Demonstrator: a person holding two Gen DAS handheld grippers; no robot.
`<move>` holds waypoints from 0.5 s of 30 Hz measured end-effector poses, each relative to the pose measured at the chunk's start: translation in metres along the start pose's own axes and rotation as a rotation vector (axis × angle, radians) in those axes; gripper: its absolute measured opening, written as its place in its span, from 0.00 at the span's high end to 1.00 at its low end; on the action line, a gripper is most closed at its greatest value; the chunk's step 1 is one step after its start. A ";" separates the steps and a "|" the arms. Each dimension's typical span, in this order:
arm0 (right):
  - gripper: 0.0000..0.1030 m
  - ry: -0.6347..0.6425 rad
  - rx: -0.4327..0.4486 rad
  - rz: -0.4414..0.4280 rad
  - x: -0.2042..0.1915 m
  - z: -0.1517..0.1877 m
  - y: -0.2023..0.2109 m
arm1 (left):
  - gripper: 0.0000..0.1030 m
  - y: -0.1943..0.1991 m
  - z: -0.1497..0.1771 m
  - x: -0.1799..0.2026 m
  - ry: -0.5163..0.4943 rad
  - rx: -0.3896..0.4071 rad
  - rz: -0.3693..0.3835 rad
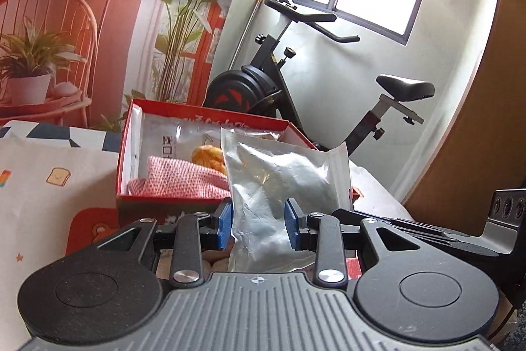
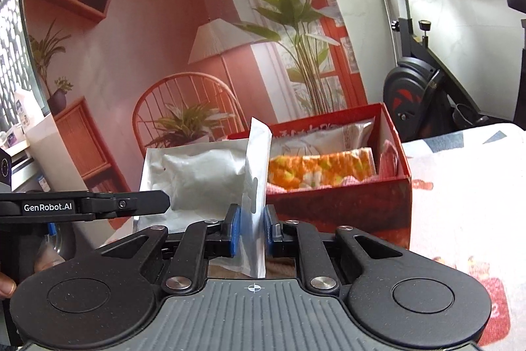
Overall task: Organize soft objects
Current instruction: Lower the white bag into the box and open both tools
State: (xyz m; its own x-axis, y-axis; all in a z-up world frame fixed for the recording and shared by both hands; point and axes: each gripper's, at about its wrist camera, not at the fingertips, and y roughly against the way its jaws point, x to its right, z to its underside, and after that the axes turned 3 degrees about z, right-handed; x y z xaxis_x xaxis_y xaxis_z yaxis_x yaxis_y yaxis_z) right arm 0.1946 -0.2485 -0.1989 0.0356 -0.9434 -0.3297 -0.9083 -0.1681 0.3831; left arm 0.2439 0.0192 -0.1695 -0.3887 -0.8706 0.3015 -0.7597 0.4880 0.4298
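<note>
A soft silver-white pouch point(image 1: 282, 183) hangs in the air between both grippers. My left gripper point(image 1: 259, 227) is shut on its padded body, the blue pads point(image 1: 225, 227) pressing its sides. My right gripper point(image 2: 251, 231) is shut on the flat sealed edge of the same pouch point(image 2: 203, 176). Behind it stands a red box point(image 1: 131, 153), open at the top, holding a pink cloth point(image 1: 177, 183), a clear packet and an orange item. In the right wrist view the red box point(image 2: 345, 206) shows an orange flowered cloth point(image 2: 322, 170) inside. The left gripper's finger point(image 2: 108, 206) reaches in from the left.
The box stands on a bed with a patterned cover point(image 2: 466, 193). An exercise bike point(image 1: 328, 78) stands behind the box by a window. A printed backdrop with a chair, a lamp and plants point(image 2: 203, 55) fills the far side. A person's fingertip point(image 2: 6, 285) shows at the left edge.
</note>
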 end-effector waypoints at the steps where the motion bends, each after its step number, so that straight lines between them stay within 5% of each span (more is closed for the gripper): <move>1: 0.87 -0.006 0.002 0.000 0.002 -0.008 -0.005 | 0.66 -0.005 -0.007 -0.002 0.003 0.000 0.000; 8: 0.87 0.002 -0.019 -0.007 0.016 -0.051 -0.059 | 0.66 -0.037 -0.037 -0.025 0.066 -0.002 -0.039; 15: 0.87 0.015 -0.075 0.025 0.031 -0.058 -0.108 | 0.66 -0.082 -0.051 -0.039 0.040 -0.079 -0.109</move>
State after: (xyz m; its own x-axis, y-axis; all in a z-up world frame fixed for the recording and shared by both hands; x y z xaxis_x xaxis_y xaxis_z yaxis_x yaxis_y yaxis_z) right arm 0.3181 -0.2766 -0.2002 0.0202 -0.9515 -0.3069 -0.8752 -0.1652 0.4546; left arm 0.3475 0.0163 -0.1733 -0.2839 -0.9164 0.2822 -0.7525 0.3953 0.5268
